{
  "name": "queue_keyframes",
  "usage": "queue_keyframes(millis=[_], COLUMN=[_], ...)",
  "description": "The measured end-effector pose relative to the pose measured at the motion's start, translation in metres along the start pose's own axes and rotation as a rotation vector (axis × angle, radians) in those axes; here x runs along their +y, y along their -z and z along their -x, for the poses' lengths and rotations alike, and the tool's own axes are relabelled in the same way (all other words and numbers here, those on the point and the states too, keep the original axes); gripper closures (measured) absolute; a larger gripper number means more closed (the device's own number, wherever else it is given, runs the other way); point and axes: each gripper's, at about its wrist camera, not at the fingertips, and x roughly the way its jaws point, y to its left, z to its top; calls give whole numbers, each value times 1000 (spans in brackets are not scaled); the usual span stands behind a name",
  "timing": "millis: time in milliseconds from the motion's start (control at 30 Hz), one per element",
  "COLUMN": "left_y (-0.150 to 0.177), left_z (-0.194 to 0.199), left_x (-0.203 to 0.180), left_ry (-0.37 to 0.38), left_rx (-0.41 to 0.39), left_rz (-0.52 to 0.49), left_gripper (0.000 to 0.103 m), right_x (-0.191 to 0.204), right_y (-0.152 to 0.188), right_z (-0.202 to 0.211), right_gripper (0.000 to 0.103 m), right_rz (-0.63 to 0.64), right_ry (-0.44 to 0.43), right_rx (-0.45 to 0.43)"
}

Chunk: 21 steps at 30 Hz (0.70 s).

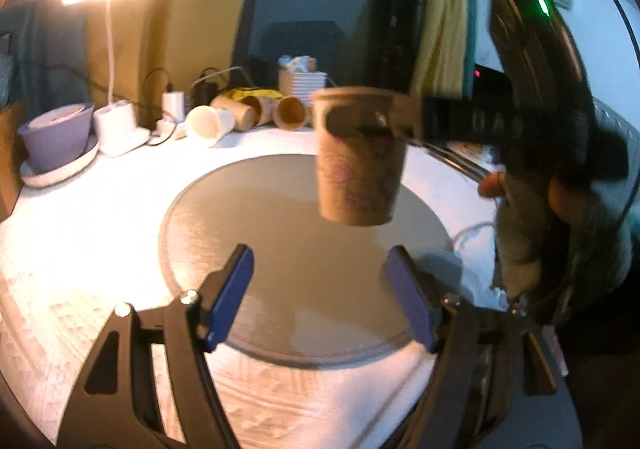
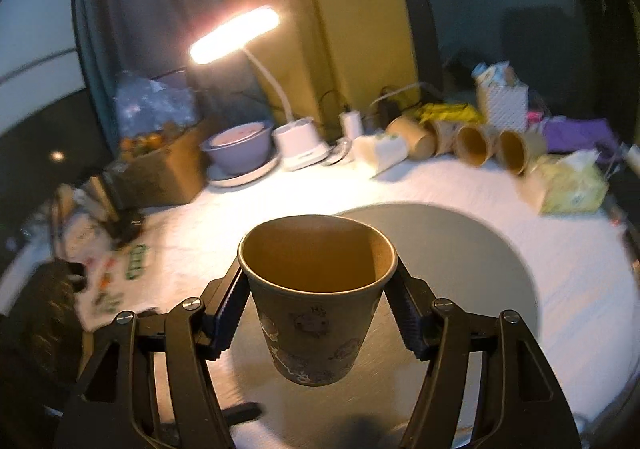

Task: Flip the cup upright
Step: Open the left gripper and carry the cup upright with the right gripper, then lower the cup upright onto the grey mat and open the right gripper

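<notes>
A brown paper cup (image 2: pixel 316 301) with printed drawings is held upright, mouth up, between the pads of my right gripper (image 2: pixel 316 313), which is shut on its upper wall. It hangs above the round grey mat (image 2: pixel 472 249). In the left wrist view the same cup (image 1: pixel 358 157) floats above the mat (image 1: pixel 280 249), clamped near its rim by the right gripper (image 1: pixel 384 121) coming in from the right. My left gripper (image 1: pixel 320 301) is open and empty, low over the near part of the mat, in front of and below the cup.
Several paper cups (image 2: pixel 460 139) lie on their sides along the back of the white cloth, with a lit desk lamp (image 2: pixel 296 141), a purple bowl (image 2: pixel 240 147), a tissue pack (image 2: pixel 572 181) and a white box (image 2: pixel 504 99). A cardboard box (image 2: pixel 160 169) stands at the left.
</notes>
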Motion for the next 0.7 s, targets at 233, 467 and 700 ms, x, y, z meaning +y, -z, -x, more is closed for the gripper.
queue_keyframes(millis=[233, 467, 700], left_y=[-2, 0, -1], left_z=[-4, -9, -13], left_x=[39, 50, 58], left_ry=[-27, -18, -19], left_rx=[14, 32, 38], left_rz=[170, 229, 263], left_gripper=[32, 32, 23], right_x=[-5, -5, -1], right_y=[4, 14, 24], right_z=[-23, -44, -45], right_gripper=[35, 35, 34], right_rz=[43, 70, 105], right_ry=[151, 209, 243], right_rx=[-23, 23, 24])
